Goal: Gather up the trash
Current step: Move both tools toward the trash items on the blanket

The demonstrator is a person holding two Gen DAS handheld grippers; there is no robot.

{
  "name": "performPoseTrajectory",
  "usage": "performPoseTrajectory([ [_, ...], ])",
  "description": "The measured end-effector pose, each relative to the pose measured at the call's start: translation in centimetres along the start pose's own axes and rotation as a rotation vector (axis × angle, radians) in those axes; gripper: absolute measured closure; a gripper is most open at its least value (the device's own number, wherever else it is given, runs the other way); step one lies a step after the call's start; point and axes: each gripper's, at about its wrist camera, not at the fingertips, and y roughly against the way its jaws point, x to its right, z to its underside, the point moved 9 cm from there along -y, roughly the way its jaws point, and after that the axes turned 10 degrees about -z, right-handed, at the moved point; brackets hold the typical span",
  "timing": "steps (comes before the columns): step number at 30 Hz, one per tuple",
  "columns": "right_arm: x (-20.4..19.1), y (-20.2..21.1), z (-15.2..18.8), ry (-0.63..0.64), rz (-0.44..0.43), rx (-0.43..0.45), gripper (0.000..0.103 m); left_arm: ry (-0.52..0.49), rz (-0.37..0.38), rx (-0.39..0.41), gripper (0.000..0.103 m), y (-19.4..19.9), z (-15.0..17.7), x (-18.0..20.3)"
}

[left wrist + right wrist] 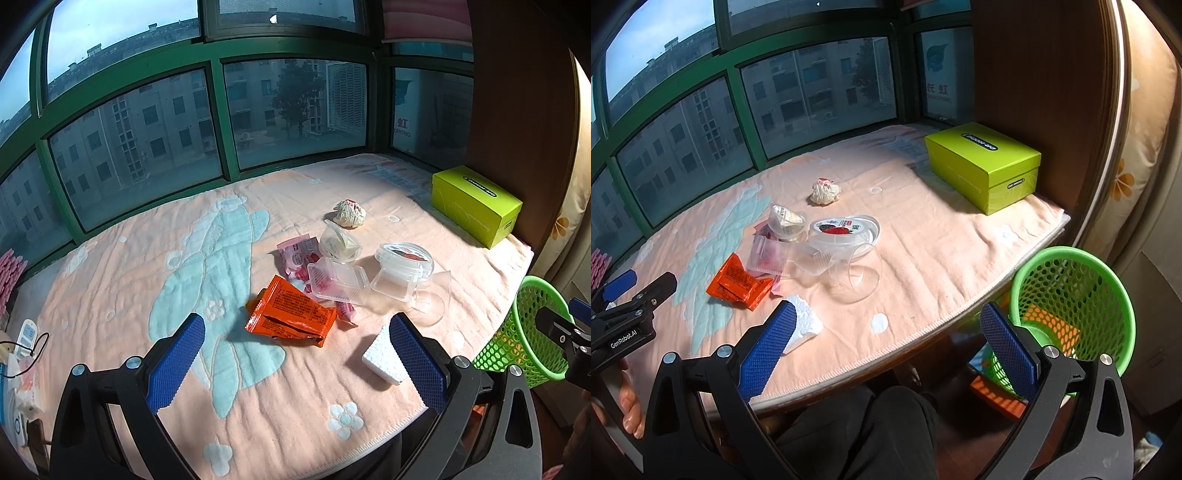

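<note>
Trash lies in a heap on the pink towel-covered table [332, 398]: an orange wrapper [291, 314] [738, 282], a pink wrapper [297, 256], clear plastic trays [338, 280], a round lidded tub [404, 260] [844, 230], a tipped clear cup [430, 299] [855, 275], a crumpled paper ball [350, 213] [824, 192] and a white foam piece [384, 356] [803, 325]. My left gripper [297, 363] hovers open just short of the orange wrapper. My right gripper [888, 350] is open over the table's front edge, beside a green mesh basket [1082, 302] [524, 332].
A lime-green box [476, 203] [986, 162] stands at the back right against a wooden panel. Green-framed windows run along the far side. A remote and cables [26, 339] lie at the left edge. A person's dark-trousered knee [871, 424] sits below the table.
</note>
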Motion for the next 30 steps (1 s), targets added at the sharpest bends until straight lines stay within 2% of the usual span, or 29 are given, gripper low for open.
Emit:
performPoseTrajectory([
  [30,-0.3,-1.0,-0.3,0.004,-0.012,-0.022,0.005,0.002,-0.001,-0.009,0.006,-0.6,0.2,0.1],
])
